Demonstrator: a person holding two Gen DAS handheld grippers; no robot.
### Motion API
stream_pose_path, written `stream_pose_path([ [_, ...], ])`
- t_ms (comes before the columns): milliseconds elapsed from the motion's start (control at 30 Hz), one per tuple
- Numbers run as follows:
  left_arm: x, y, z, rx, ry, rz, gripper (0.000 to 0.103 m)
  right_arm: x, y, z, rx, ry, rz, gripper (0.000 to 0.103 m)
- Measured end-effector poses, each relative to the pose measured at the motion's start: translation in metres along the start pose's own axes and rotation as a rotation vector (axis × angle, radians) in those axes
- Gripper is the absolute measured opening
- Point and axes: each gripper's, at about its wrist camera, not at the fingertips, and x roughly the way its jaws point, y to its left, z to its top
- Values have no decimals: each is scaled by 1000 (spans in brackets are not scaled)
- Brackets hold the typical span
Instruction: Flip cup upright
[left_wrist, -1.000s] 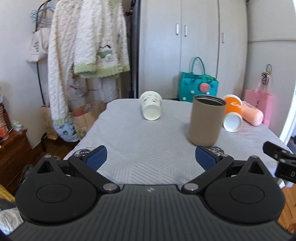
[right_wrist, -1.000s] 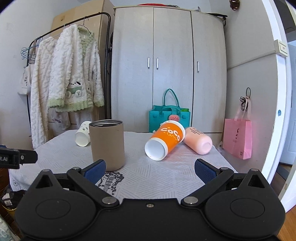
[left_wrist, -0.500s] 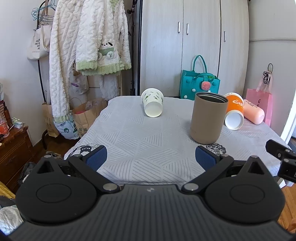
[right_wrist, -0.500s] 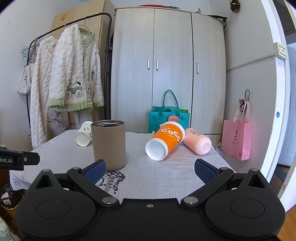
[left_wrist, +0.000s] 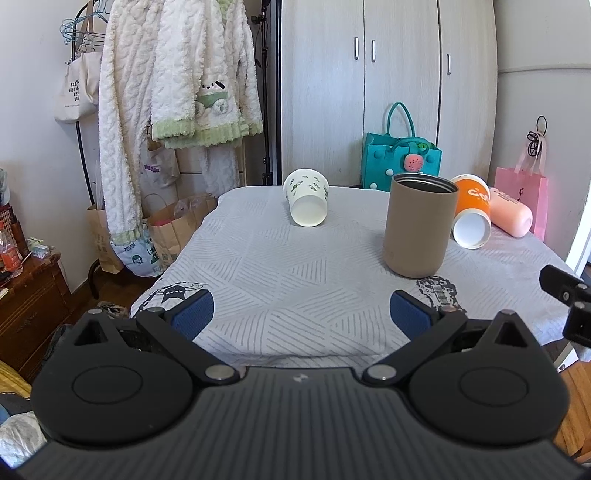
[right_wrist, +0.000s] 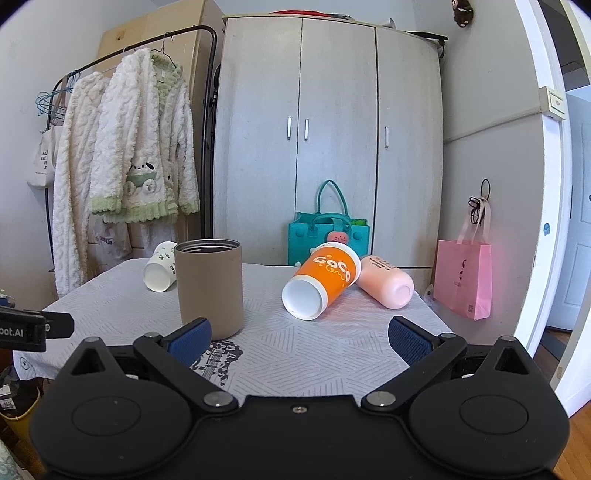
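A tan cup (left_wrist: 419, 225) (right_wrist: 209, 286) stands upright, mouth up, on the table. A white cup with green print (left_wrist: 306, 202) (right_wrist: 160, 266) lies on its side at the far end. An orange cup (left_wrist: 472, 216) (right_wrist: 320, 282) lies on its side to the right, against a pink cup (left_wrist: 511, 216) (right_wrist: 386, 281) that also lies down. My left gripper (left_wrist: 301, 313) is open and empty, over the table's near edge. My right gripper (right_wrist: 299, 338) is open and empty, near the table's front, short of the orange cup.
The table (left_wrist: 280, 273) has a white patterned cloth. A clothes rack with robes (left_wrist: 166, 92) stands at the left, a wardrobe (right_wrist: 332, 147) behind, a teal bag (left_wrist: 400, 162) and a pink bag (right_wrist: 463, 282) beyond the table. A wooden cabinet (left_wrist: 29, 295) is at the left.
Both grippers have drawn back and risen a little from the table. The cups have not moved. Both grippers stay open.
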Motion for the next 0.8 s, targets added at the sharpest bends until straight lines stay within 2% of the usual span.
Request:
stream_pose_path([
  [800, 0, -2, 0, 25, -6, 20, 103, -2, -1, -3, -8, 1, -24, 103],
])
